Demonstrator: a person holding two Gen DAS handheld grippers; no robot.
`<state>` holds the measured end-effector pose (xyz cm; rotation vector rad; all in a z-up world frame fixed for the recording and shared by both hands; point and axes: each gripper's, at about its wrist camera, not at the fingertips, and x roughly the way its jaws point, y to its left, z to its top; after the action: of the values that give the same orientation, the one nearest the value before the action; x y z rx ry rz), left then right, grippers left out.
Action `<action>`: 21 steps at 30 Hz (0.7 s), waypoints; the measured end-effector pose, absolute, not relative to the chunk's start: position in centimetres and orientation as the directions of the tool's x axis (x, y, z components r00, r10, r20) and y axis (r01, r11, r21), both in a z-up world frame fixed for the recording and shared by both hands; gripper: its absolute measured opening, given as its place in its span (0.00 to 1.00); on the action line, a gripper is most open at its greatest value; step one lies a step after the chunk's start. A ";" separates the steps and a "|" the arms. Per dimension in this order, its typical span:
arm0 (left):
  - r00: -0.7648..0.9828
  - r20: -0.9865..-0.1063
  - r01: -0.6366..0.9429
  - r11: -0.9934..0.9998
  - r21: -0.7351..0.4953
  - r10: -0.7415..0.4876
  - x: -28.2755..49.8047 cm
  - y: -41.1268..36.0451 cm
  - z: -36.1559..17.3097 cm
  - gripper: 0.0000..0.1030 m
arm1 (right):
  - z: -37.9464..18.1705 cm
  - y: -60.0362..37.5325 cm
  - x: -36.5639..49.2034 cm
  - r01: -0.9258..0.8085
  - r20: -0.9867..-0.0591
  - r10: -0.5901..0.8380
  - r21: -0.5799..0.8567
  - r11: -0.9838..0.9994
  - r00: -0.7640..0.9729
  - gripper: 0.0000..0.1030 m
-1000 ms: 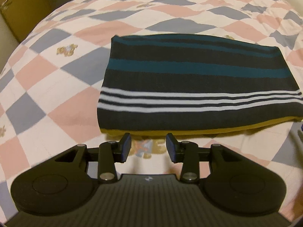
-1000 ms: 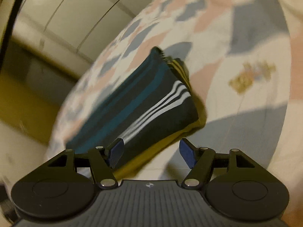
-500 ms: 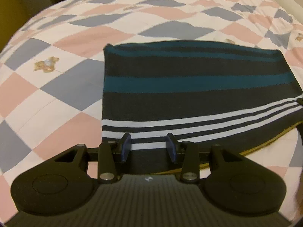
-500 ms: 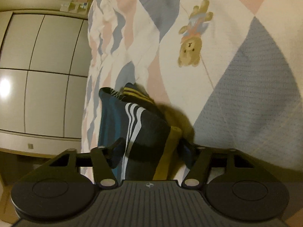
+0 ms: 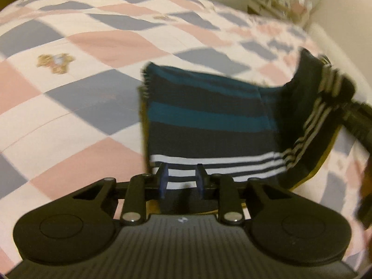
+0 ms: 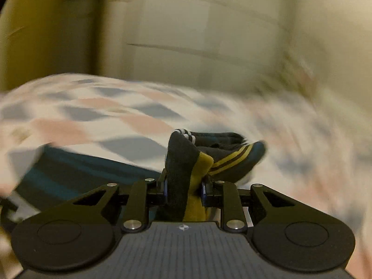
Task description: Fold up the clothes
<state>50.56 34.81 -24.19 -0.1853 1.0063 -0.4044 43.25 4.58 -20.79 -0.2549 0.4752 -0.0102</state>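
Note:
A folded striped garment [image 5: 209, 121], black with teal, white and mustard bands, lies on the checked quilt [image 5: 81, 93]. My left gripper [image 5: 181, 176] sits over its near left edge with the jaws a little apart on the white stripes, and it presses the cloth down. My right gripper [image 6: 184, 190] is shut on the garment's right end [image 6: 186, 176], bunched black and mustard cloth. In the left wrist view that end [image 5: 320, 107] is lifted off the bed and swings over toward the left, with the right gripper body [image 5: 358, 121] behind it.
The quilt covers a bed that drops away at the left and far edges. A pale wardrobe [image 6: 209, 34] stands beyond the bed. A small cluttered shelf [image 5: 286, 2] is at the far right corner. The right wrist view is heavily blurred.
My right gripper closed on the garment's right end and lifted it up and over toward the left. My left gripper moved forward onto the garment's near left edge and narrowed.

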 end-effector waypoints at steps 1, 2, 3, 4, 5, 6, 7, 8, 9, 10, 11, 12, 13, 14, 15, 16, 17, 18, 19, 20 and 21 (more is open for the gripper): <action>0.469 -0.771 0.223 0.902 -0.369 -0.431 50.5 36.1 -24.1 0.18 | -21.3 7.2 43.2 -0.123 -0.436 -0.030 -0.319 0.940 0.899 0.24; 0.465 -0.763 0.202 0.893 -0.403 -0.450 50.5 37.2 -24.1 0.18 | -22.0 9.7 42.9 -0.196 -0.432 0.008 -0.392 0.899 0.902 0.24; 0.460 -0.755 0.185 0.882 -0.433 -0.467 50.6 38.0 -24.2 0.18 | -23.0 11.9 42.6 -0.264 -0.434 0.047 -0.454 0.851 0.900 0.25; 0.456 -0.747 0.170 0.871 -0.461 -0.484 50.5 38.8 -24.4 0.18 | -24.4 13.8 42.0 -0.326 -0.443 0.085 -0.503 0.800 0.893 0.25; 0.451 -0.740 0.161 0.861 -0.483 -0.499 50.5 39.5 -24.6 0.18 | -25.7 15.7 41.5 -0.385 -0.454 0.122 -0.549 0.742 0.883 0.25; 0.448 -0.735 0.155 0.853 -0.498 -0.510 50.5 39.9 -24.7 0.18 | -27.1 17.3 41.0 -0.439 -0.477 0.150 -0.583 0.684 0.866 0.25; 0.446 -0.730 0.149 0.847 -0.511 -0.519 50.4 40.1 -24.9 0.18 | -28.8 18.6 40.5 -0.490 -0.514 0.163 -0.603 0.629 0.842 0.27; 0.443 -0.724 0.144 0.839 -0.524 -0.528 50.3 40.4 -25.0 0.18 | -30.4 19.8 40.0 -0.540 -0.552 0.174 -0.618 0.571 0.816 0.30; 0.440 -0.718 0.142 0.831 -0.538 -0.540 50.3 40.5 -25.1 0.18 | -31.8 20.6 39.5 -0.565 -0.569 0.174 -0.639 0.522 0.804 0.42; 0.436 -0.710 0.143 0.821 -0.552 -0.553 50.3 40.4 -25.2 0.18 | -32.8 21.0 39.0 -0.561 -0.560 0.165 -0.670 0.486 0.812 0.42; 0.432 -0.702 0.143 0.812 -0.566 -0.566 50.3 40.4 -25.3 0.18 | -33.3 21.0 38.7 -0.559 -0.555 0.164 -0.684 0.469 0.816 0.43; 0.431 -0.695 0.145 0.804 -0.577 -0.576 50.4 40.3 -25.3 0.18 | -33.0 20.7 38.7 -0.561 -0.554 0.173 -0.675 0.478 0.814 0.46; 0.430 -0.688 0.147 0.797 -0.586 -0.585 50.4 40.1 -25.3 0.18 | -32.7 20.4 38.7 -0.564 -0.554 0.182 -0.667 0.487 0.812 0.58; 0.429 -0.681 0.148 0.790 -0.595 -0.594 50.5 40.0 -25.3 0.18 | -32.1 19.9 38.5 -0.568 -0.553 0.197 -0.651 0.504 0.810 0.68; 0.428 -0.673 0.148 0.782 -0.606 -0.603 50.5 39.9 -25.3 0.18 | -31.3 19.3 38.3 -0.573 -0.550 0.221 -0.624 0.531 0.805 0.91; 0.428 -0.664 0.149 0.772 -0.618 -0.614 50.7 39.7 -25.3 0.18 | -30.6 18.6 37.9 -0.576 -0.547 0.238 -0.605 0.550 0.802 0.95; 0.425 -0.656 0.151 0.764 -0.628 -0.623 50.8 39.4 -25.3 0.18 | -30.0 18.0 37.2 -0.577 -0.544 0.249 -0.596 0.558 0.802 0.95; 0.422 -0.651 0.155 0.757 -0.634 -0.631 51.0 39.1 -25.3 0.20 | -29.5 17.4 36.6 -0.579 -0.540 0.259 -0.587 0.566 0.801 0.95; 0.417 -0.646 0.160 0.752 -0.640 -0.639 51.2 38.8 -25.2 0.22 | -29.0 16.7 36.0 -0.574 -0.538 0.257 -0.580 0.578 0.802 0.92; 0.412 -0.642 0.165 0.746 -0.645 -0.646 51.4 38.5 -25.2 0.23 | -28.7 15.8 35.6 -0.561 -0.541 0.240 -0.567 0.604 0.806 0.91; 0.406 -0.638 0.164 0.738 -0.654 -0.655 51.7 38.2 -25.4 0.24 | -28.1 14.8 35.3 -0.537 -0.544 0.219 -0.536 0.652 0.810 0.91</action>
<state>51.69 38.17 -25.39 -0.5476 1.0324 -0.5500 35.26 14.83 -28.11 -0.7459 0.4620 0.4467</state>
